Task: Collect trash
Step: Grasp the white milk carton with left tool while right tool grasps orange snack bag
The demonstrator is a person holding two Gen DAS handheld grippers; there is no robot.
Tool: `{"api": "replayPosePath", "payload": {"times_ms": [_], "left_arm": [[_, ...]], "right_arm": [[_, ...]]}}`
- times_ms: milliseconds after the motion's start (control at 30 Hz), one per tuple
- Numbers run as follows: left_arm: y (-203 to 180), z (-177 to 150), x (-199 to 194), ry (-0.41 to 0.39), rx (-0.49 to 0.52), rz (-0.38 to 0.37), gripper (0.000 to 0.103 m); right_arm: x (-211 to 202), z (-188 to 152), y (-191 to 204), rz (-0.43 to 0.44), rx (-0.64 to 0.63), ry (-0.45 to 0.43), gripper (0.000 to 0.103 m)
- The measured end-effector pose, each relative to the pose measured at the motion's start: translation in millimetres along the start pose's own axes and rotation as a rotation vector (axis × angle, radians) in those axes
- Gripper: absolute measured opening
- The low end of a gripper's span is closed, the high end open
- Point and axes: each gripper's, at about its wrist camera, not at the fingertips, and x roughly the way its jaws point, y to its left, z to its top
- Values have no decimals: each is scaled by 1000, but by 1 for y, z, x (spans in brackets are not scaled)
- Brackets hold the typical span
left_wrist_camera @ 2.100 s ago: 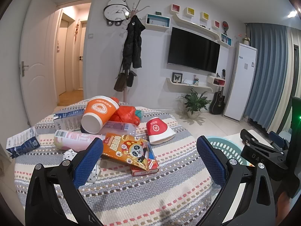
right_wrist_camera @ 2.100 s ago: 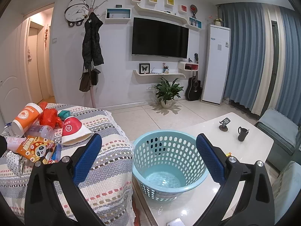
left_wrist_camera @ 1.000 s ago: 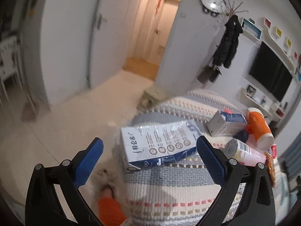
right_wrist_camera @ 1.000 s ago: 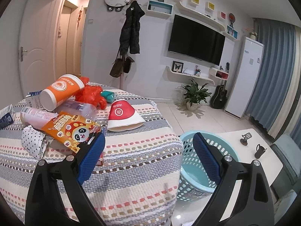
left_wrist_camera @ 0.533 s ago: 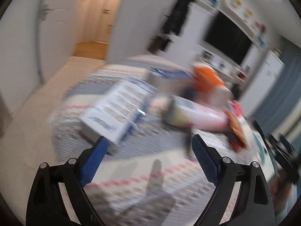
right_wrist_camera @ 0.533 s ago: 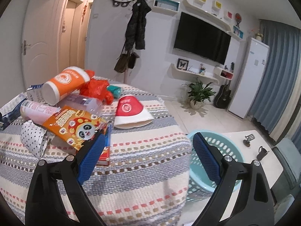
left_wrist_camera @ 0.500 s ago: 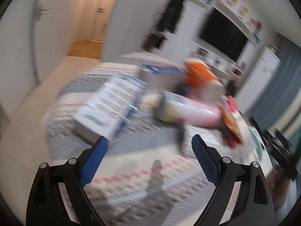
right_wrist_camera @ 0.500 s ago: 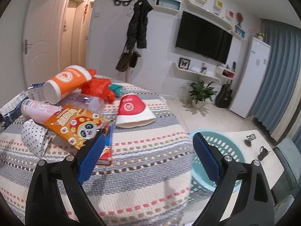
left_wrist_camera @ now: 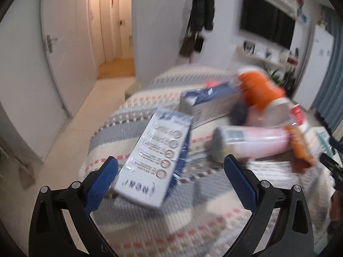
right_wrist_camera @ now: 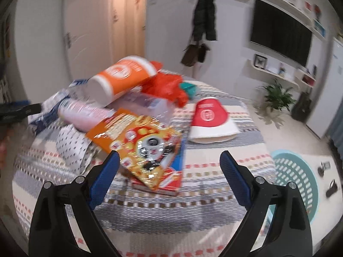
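Left wrist view blurred; left tongs (left_wrist_camera: 170, 177) spread, just reopened, empty; right tongs (right_wrist_camera: 169, 171) spread.

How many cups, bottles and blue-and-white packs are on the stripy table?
Cups: 2 (orange cup, red-and-white cup)
Bottles: 2 (pink bottle, clear bottle)
Blue-and-white packs: 2 (near pack, far pack)
Total: 6
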Motion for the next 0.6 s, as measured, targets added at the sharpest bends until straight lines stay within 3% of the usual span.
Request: {"api": "replayPosePath", "payload": {"times_ms": [167,233,333,400,567,600], "left_arm": [[9,3,35,77,-46,33,92],[8,5,40,85,-44,25,86],[11,7,49,129,-67,16,67],[8,7,50,109,-60,41,62],[2,-2,38,63,-104,9,61],[1,-4,33,46,-107,1,61]], "right_arm": [[9,5,19,16,-45,8,90],[17,9,22,30,-47,22,90],[31,12,25,41,-48,47,90],[37,13,28,46,-57,70,90],[38,17,36,31,-84,52,89],[40,19,36,30,-86,51,80]]}}
